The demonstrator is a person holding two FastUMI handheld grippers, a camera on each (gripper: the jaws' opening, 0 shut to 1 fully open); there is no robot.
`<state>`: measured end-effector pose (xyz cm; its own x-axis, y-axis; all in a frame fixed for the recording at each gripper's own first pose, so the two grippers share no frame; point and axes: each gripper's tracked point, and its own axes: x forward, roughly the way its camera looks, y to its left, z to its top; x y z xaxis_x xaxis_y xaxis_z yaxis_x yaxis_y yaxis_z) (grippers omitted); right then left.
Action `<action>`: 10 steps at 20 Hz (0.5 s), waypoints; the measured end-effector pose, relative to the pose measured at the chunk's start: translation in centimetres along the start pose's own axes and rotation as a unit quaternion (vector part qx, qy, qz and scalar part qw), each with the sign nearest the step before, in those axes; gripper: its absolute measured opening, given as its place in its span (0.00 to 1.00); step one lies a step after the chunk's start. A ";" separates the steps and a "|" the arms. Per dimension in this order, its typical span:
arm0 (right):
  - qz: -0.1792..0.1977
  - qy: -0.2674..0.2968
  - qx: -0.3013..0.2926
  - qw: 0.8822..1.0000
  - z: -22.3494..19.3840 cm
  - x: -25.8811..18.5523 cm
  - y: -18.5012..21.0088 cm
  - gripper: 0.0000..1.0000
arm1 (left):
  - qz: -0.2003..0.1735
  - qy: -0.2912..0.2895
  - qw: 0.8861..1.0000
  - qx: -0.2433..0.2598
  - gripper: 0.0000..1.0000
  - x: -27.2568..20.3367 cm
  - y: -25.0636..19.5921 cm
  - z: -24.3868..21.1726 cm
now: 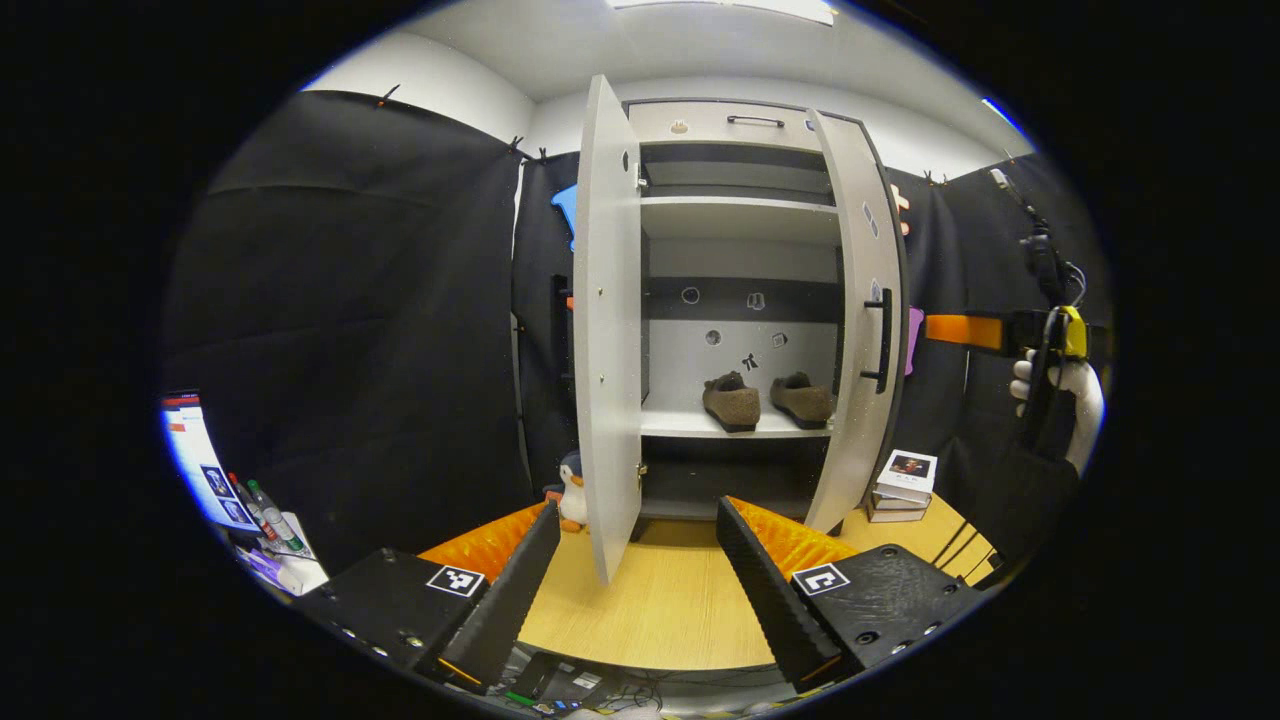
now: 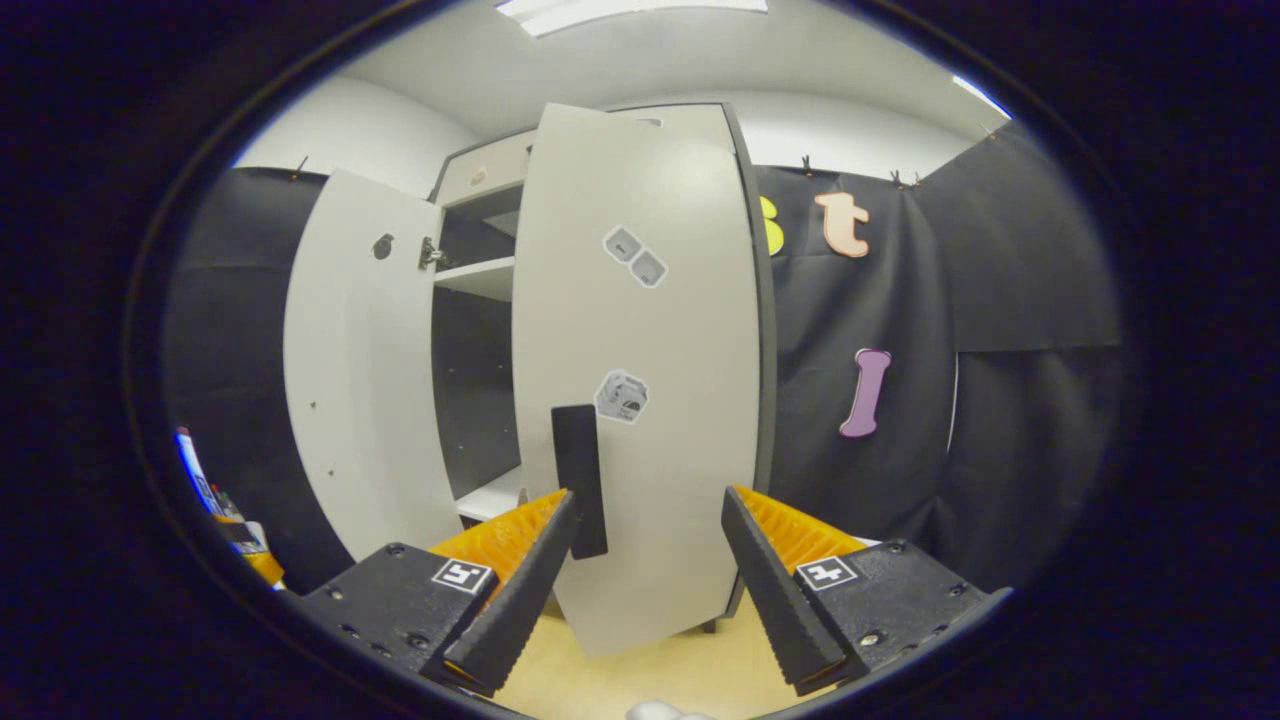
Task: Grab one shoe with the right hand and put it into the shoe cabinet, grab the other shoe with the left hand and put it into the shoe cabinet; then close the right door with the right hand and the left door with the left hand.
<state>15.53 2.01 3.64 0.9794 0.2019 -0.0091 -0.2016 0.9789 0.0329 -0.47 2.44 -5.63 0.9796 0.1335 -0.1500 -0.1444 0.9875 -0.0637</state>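
Already sitting inside the shoe cabinet (image 1: 740, 300): both shoes, the left shoe (image 1: 731, 402) and the right shoe (image 1: 802, 399), side by side on the lower shelf (image 1: 690, 424), toes toward the front. Standing wide open at the far left of the cabinet, the left door (image 1: 607, 330), edge-on in the left gripper view. Standing partly open on the other side, the right door (image 1: 858, 330), with its black handle (image 1: 882, 340) facing outward.

Holding the left tool (image 1: 635, 570) low over the wooden surface (image 1: 650, 600), fingers spread wide apart, gripping nothing, well apart from both doors. Standing beside the foot of the left door, a small penguin toy (image 1: 571, 490). Lying to the right of the cabinet, a stack of books (image 1: 902, 486).

Hanging at the far right of the left gripper view, the right tool (image 2: 648, 560), carried by a gloved hand (image 1: 1060, 395). Facing the outer side of the right door (image 2: 640, 380) in the right gripper view, fingers wide apart, the left fingertip (image 2: 545, 560) just beside the handle (image 2: 580, 480), contact not possible to tell.
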 end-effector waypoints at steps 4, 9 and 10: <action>-0.017 0.012 0.004 1.000 -1.8 -4.2 -0.8 0.96 | 0.001 -0.010 1.000 0.008 0.96 1.2 1.7 0.9; -0.038 0.026 0.014 0.999 -4.3 -9.5 -1.0 0.96 | 0.012 -0.021 1.000 0.018 0.95 5.0 5.5 2.6; -0.045 0.031 0.016 0.998 -5.0 -10.7 -1.1 0.96 | 0.017 -0.028 0.999 0.024 0.95 5.9 6.3 3.3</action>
<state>5.20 -1.08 -1.35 0.9904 0.1164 -0.0743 -0.1120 0.9919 0.0606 4.84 9.72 -3.68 0.9806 0.1710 -0.0958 -0.1730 0.9848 -0.0127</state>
